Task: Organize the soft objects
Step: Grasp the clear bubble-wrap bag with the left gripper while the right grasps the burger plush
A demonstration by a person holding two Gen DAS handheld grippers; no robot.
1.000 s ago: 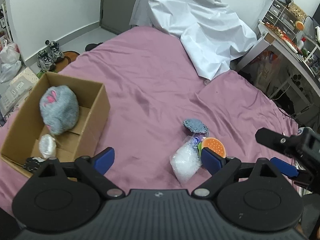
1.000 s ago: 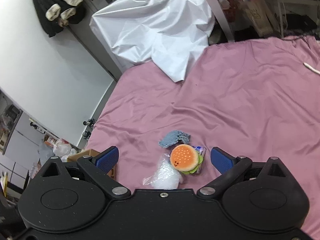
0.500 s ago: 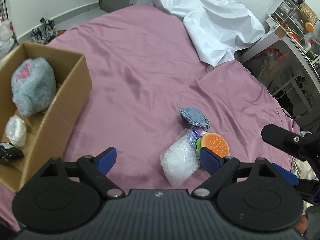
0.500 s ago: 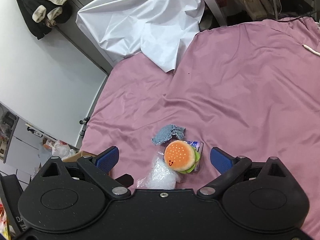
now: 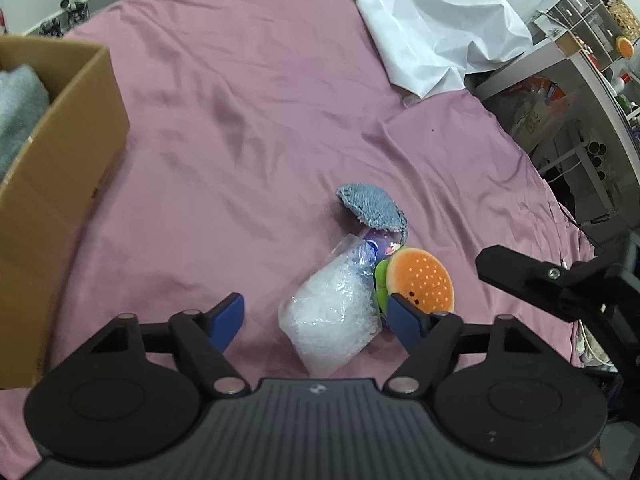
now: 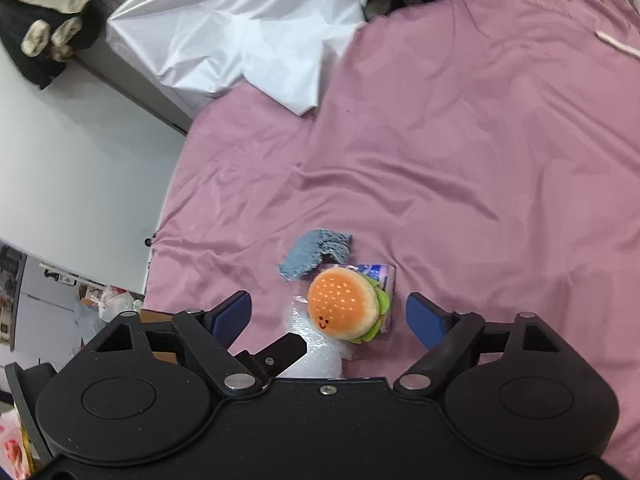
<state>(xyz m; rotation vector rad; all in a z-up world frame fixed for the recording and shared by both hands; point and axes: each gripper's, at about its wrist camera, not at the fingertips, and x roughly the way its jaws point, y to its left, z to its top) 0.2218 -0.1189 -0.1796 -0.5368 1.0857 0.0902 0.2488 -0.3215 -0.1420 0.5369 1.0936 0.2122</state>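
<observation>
Left gripper: jaws apart and just been closing; clear plastic bag lies between the pads, not pressed.
Right gripper: jaws apart, also just been closing; burger plush sits between them, untouched.
Pile on pink bedsheet: one bag, one burger plush, one blue knit cloth, one purple packet, all touching.
Hidden: packet mostly covered by the plush; print unreadable.
Cardboard box: one, cut off at left; grey plush inside, partly seen.
White sheet: one, far edge.

A lived-in bedroom: pink bedsheet underfoot, shoes at eleven o'clock, cluttered shelves at one, jacket hanging.
</observation>
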